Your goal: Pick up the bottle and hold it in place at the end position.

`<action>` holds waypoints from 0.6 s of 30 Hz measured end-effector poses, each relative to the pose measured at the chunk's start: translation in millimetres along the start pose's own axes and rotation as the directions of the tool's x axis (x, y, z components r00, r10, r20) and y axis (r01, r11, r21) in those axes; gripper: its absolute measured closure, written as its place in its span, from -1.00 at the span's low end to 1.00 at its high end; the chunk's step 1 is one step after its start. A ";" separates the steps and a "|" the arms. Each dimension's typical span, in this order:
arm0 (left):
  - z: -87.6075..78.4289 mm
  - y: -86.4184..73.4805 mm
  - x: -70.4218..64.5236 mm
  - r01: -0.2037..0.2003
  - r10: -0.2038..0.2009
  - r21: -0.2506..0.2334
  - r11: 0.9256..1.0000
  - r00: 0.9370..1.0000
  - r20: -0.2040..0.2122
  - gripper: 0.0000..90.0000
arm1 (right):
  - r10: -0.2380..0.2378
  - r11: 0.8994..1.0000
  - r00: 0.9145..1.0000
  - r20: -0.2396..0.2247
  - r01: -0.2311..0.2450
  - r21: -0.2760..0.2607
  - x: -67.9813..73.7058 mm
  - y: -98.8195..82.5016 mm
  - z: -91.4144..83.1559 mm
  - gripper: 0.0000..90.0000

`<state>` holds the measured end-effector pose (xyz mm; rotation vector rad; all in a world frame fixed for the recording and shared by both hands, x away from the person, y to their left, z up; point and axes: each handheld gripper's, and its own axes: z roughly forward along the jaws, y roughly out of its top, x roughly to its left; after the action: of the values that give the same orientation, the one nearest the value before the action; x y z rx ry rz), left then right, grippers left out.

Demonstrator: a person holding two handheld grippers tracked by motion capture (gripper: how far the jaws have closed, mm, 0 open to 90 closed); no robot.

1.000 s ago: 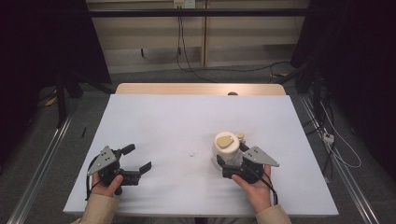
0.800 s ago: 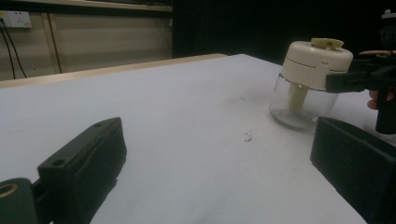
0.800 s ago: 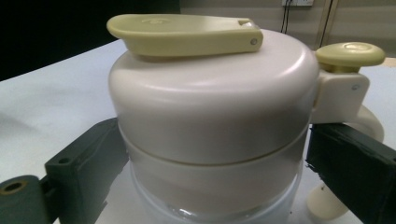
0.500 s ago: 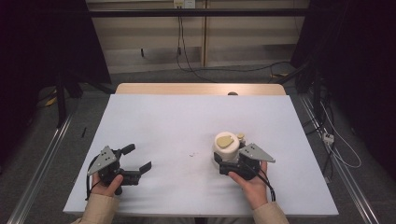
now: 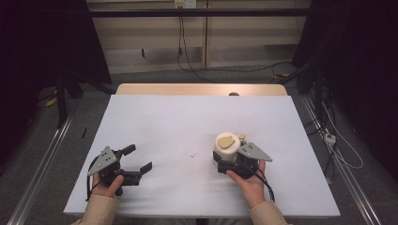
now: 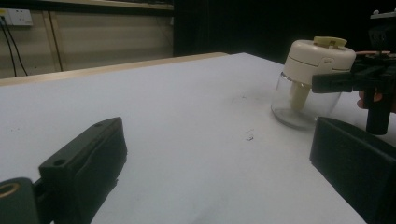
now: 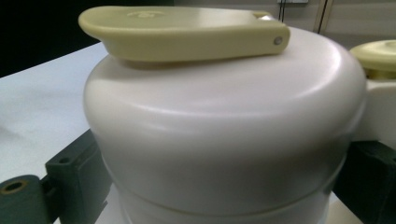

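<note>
— Sitting where, the jar point(image 5: 228, 146)?

— On the white table point(image 5: 187, 122), right of the middle, upright, with a cream lid point(image 7: 224, 116) and a clear glass base.

— Who holds it?

— The right gripper point(image 5: 224, 161) clasps it, one jaw on either side of the lid.

— And the left gripper point(image 5: 137, 161)?

— Resting near the front left edge, jaws spread apart, holding nothing, well apart from the jar.
</note>
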<state>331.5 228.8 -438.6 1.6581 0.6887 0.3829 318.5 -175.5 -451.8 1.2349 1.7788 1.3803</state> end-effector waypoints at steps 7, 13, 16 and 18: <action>0.4 0.2 -0.4 0.001 -0.001 -0.001 1.000 1.000 0.000 -0.93 | 0.015 1.000 1.000 0.005 -0.015 -0.007 0.5 0.0 2.1 -0.87; 0.6 0.4 -0.1 0.003 -0.003 -0.004 1.000 1.000 0.000 -0.93 | 0.023 0.999 1.000 0.017 -0.023 -0.023 1.8 0.0 4.3 -0.86; 0.6 0.3 0.1 0.002 -0.002 -0.004 1.000 1.000 0.001 -0.93 | 0.021 1.000 1.000 0.020 -0.021 -0.022 1.7 0.6 4.8 -0.85; 0.6 0.3 0.5 0.001 -0.001 -0.003 1.000 1.000 0.001 -0.93 | 0.024 0.999 0.999 0.027 -0.023 -0.024 2.9 0.7 5.1 -0.85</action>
<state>332.3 228.7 -438.5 1.6545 0.6880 0.3821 321.9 -170.7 -452.5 1.2596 1.7298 1.3879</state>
